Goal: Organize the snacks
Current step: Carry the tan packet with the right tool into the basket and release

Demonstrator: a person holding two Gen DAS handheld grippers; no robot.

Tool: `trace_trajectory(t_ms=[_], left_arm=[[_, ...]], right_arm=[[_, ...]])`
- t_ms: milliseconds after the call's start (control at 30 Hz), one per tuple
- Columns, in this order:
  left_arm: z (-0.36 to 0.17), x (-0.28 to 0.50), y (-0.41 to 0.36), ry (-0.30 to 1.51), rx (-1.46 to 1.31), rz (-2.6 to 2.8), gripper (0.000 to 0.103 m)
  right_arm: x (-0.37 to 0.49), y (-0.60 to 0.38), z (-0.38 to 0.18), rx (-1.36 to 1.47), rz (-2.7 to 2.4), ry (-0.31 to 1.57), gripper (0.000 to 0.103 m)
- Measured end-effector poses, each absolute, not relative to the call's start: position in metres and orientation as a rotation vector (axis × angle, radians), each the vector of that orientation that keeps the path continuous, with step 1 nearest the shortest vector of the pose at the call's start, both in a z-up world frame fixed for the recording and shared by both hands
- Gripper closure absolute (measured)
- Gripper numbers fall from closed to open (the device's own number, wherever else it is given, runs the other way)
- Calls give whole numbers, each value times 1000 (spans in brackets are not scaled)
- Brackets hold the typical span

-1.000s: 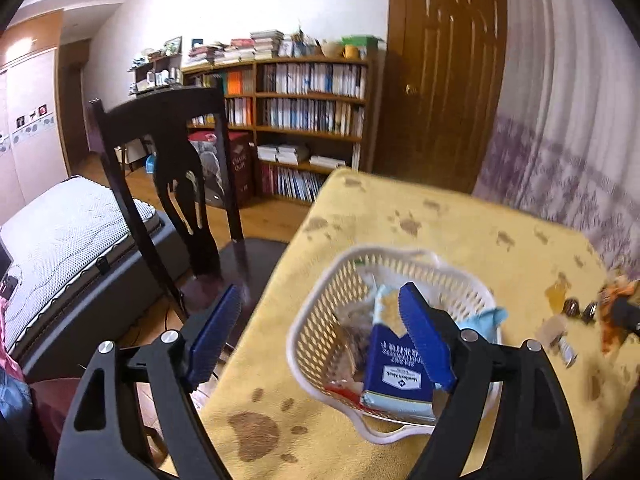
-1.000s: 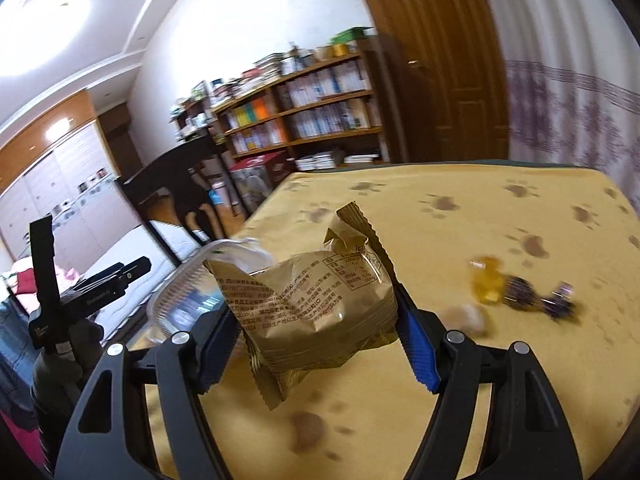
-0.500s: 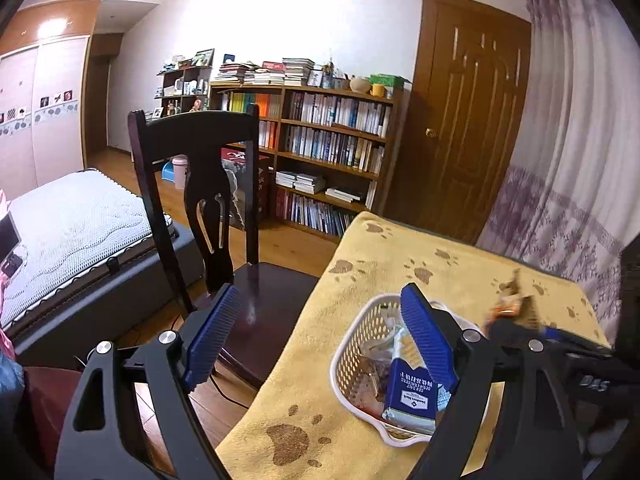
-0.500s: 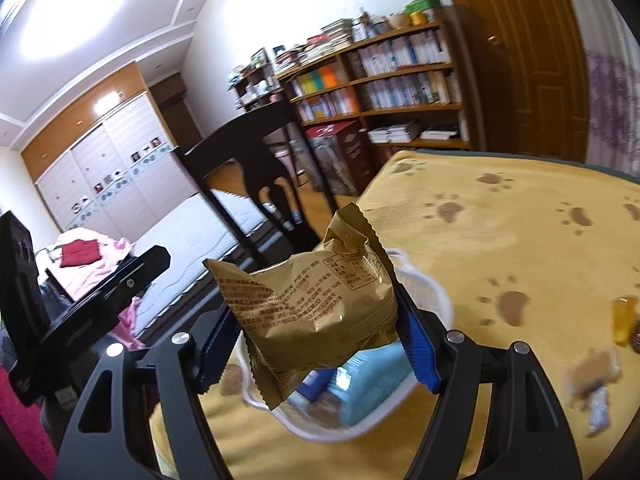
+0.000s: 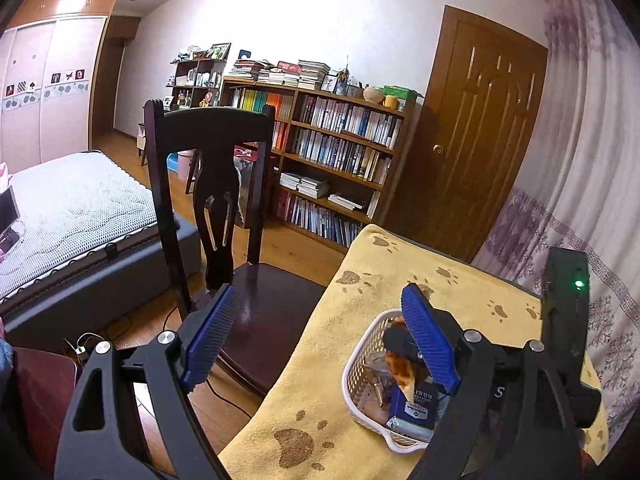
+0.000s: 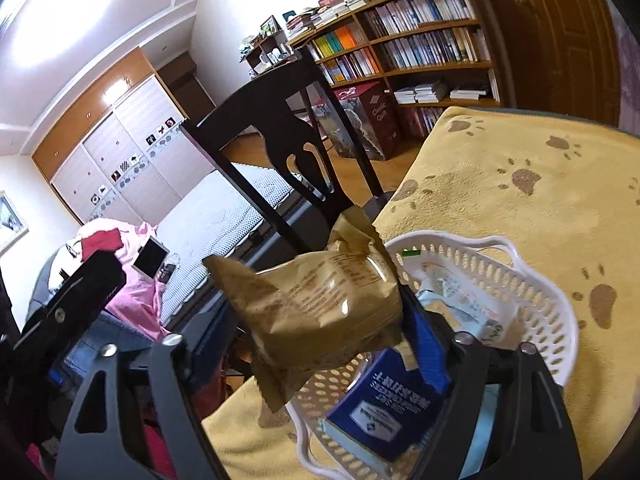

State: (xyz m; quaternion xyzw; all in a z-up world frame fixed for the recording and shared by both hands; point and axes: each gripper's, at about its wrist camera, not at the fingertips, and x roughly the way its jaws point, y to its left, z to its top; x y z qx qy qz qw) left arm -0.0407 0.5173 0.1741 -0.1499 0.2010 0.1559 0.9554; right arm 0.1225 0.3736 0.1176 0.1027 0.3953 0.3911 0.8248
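The right tongs (image 6: 320, 320) gripped a gold snack packet (image 6: 320, 300) between their blue pads, holding it just above the near rim of the white basket (image 6: 532, 280). The basket sat on the tabletop (image 6: 520, 208), covered with a yellow paw-print cloth, and already held a dark blue box (image 6: 380, 404) and pale blue packets. The left tongs (image 5: 320, 344) stood wide apart and empty, raised near the basket's left side, with a dark wooden chair (image 5: 216, 184) beyond them.
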Motion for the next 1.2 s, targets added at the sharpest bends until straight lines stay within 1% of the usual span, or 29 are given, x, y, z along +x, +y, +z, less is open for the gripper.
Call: trace_trajectory(t_ms=[367,567,733,867,1000,1067,1200], left_arm=[[174,-41,516,408,-305,311,18],[176,-40,515,405,-313,316,18],[179,-43,515,396,-330,318,18],[182,-46,516,386,-330,322,18],[183,-46,518,381,-340,326,18],[183,-47,519,378,-343,326,18],[182,-46,519,377,-346,329,18]], right_arm=[[134,362,113,346,925,903,20],[120,366,115,303,959,904,20],[106,370,118,325,1033,927,20],[96,377,125,291,1062,904,20],[108,379,111,321,1061,964,20],[117,376,97,354,1047,1008,21],[120,373,94,383,1041,1018,22]])
